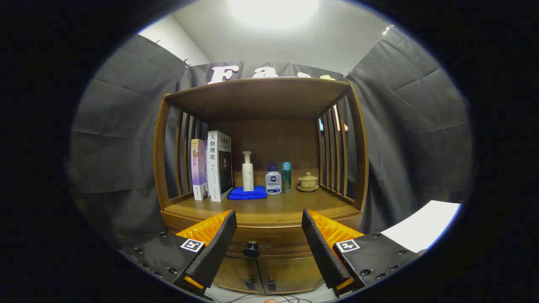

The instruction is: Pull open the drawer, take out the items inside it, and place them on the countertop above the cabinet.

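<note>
A: What's nearest?

B: The gripper (pixel 268 244), released, its two fingers spread wide with nothing between them. Just beyond the gap, at 6 o'clock from the shelf items, sits one round black drawer knob (pixel 252 249) on the closed brown wooden drawer (pixel 273 240) of the cabinet. It lies between the fingers but is not touched.

A: Below the drawer?

B: Two brown wooden cabinet doors (pixel 265 275), side by side, each with one small dark handle near the middle seam.

A: And above?

B: The wooden desk (pixel 286 207), the countertop over the drawer. Its front strip is bare along the whole front edge; everything stands at the back.

A: Count them.

B: From 9 o'clock to 3 o'clock: two upright books, a thin purple-covered book (pixel 198 169) and a thicker white-spined book (pixel 219 165), touching. Then one folded blue cloth (pixel 248 193) with one white pump bottle (pixel 248 171) standing on it. Just beside that, one short grey bottle with a blue cap (pixel 273 180), one slim teal bottle (pixel 286 177), and, slightly apart, one small tan lidded teacup on a saucer (pixel 308 181).

A: Edges?

B: Slatted wooden sides (pixel 337 160) close the desk at 9 and 3 o'clock, and one wooden top board (pixel 261 94) roofs it at 12 o'clock. The front is open.
</note>
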`<state>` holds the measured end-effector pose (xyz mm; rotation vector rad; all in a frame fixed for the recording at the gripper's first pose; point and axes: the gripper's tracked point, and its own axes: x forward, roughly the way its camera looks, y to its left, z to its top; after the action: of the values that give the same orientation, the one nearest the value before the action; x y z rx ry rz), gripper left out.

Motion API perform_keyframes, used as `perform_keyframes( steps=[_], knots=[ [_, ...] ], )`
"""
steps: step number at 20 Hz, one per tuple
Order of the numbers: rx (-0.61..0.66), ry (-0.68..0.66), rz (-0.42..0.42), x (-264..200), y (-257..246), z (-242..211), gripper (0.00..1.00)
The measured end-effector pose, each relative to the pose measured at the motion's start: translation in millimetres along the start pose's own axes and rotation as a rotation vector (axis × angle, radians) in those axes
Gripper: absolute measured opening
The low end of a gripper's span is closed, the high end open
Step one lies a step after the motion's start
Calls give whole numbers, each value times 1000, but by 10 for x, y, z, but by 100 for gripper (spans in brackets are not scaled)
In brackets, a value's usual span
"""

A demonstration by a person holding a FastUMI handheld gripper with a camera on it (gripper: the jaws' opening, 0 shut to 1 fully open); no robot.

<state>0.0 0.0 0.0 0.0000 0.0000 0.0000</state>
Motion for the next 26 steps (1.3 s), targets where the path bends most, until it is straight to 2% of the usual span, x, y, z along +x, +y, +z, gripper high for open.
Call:
perform_keyframes(
  steps=[15, 26],
  knots=[
    [-2, -19, -27, -16, -133, 82, 98],
    [20, 25, -10, 142, -144, -166, 98]
  ],
)
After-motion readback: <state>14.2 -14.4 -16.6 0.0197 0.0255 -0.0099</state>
